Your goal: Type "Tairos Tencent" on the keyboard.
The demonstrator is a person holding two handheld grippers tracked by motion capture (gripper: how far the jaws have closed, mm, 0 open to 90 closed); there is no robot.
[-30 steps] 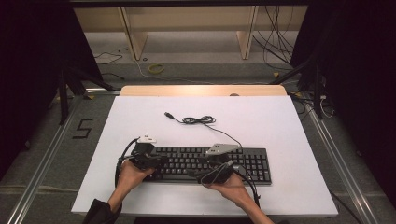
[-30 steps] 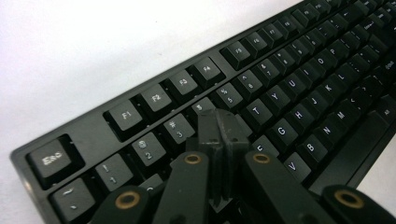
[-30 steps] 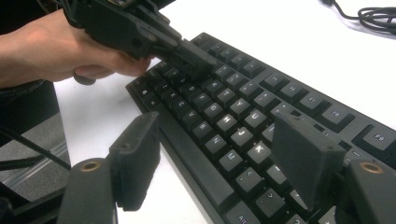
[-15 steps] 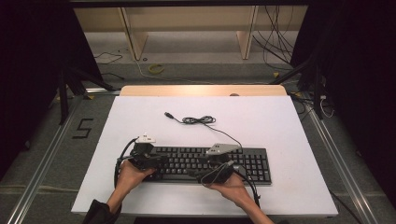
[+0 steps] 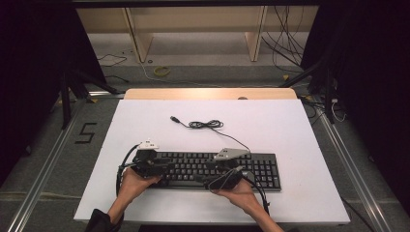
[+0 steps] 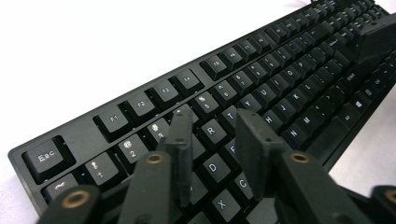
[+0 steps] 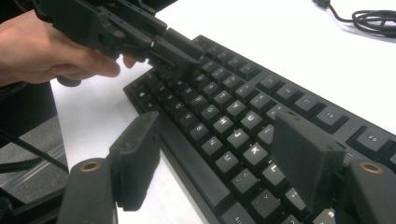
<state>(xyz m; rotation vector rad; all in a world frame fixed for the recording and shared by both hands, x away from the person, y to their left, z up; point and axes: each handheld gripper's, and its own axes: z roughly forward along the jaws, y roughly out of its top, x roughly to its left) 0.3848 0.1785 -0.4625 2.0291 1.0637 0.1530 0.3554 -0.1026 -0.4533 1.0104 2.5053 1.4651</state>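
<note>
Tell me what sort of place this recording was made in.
Most likely a lab or test workspace rather than a home or office. A bare white table holds just one black keyboard, black curtains hang at both sides, and loose cables trail across the grey floor by a taped number 5.

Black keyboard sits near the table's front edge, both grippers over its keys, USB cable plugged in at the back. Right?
Not quite: the USB cable lies loose on the white table, its plug free, as the high view shows. The keyboard, left gripper and right gripper are as stated.

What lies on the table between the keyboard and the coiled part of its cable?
Bare white table, crossed by the cable's own lead from coil to keyboard, seen in the high view.
</note>
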